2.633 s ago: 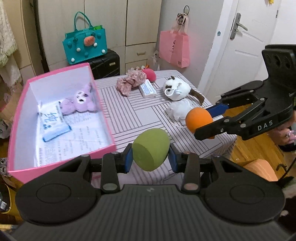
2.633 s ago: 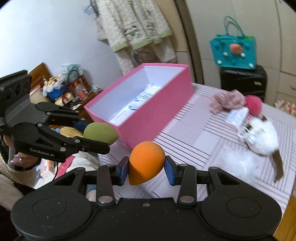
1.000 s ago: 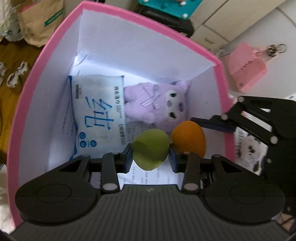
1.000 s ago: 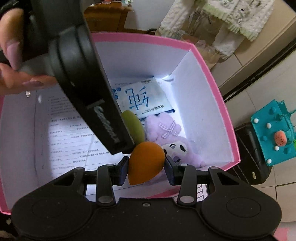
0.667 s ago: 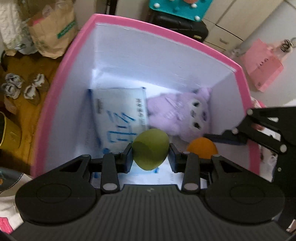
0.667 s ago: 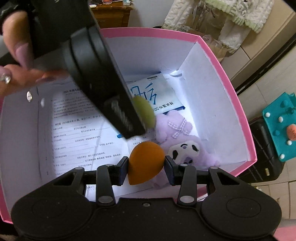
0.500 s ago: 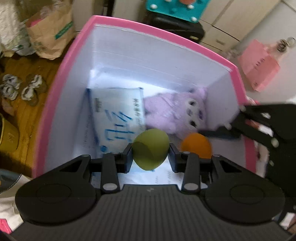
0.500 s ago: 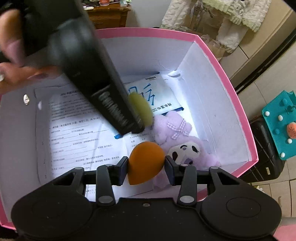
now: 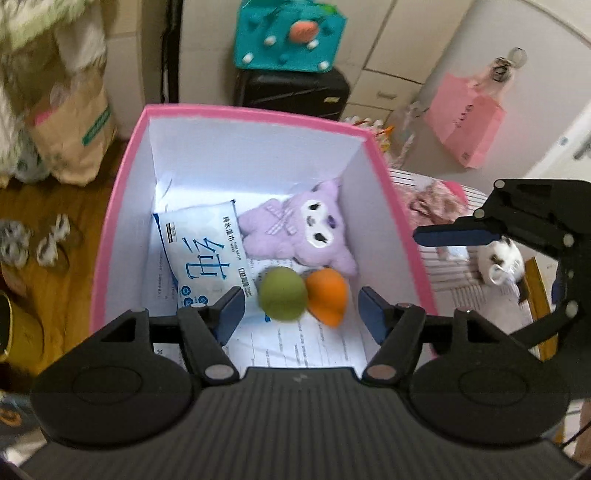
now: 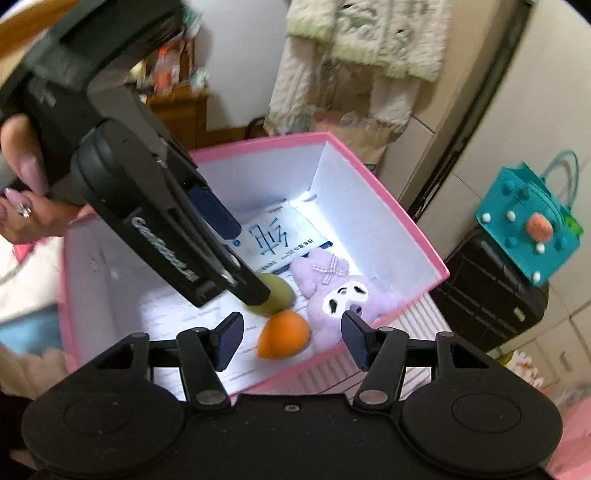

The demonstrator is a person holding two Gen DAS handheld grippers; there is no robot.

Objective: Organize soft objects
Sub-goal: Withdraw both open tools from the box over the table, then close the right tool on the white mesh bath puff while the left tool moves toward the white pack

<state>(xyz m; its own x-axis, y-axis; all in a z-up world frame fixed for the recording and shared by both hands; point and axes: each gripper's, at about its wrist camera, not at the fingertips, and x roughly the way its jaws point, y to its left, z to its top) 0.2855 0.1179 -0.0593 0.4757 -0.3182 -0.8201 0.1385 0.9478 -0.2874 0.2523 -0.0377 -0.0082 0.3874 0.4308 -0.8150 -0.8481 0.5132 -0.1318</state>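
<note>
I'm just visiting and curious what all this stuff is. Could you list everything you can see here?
Box: one, pink outside, white inside, on the striped table.
Green sponge: one, in the box, beside the orange one.
Orange sponge: one, in the box.
Plush toy: one, purple, in the box.
Wipes pack: one, white and blue, in the box.
White plush: one, on the table.
Teal bag: one, on a black suitcase.
Pink bag: one, hanging.
Left gripper: black, jaws just opened, empty.
Right gripper: black, jaws just opened, empty.
Hand: one, holding the left gripper.
</note>
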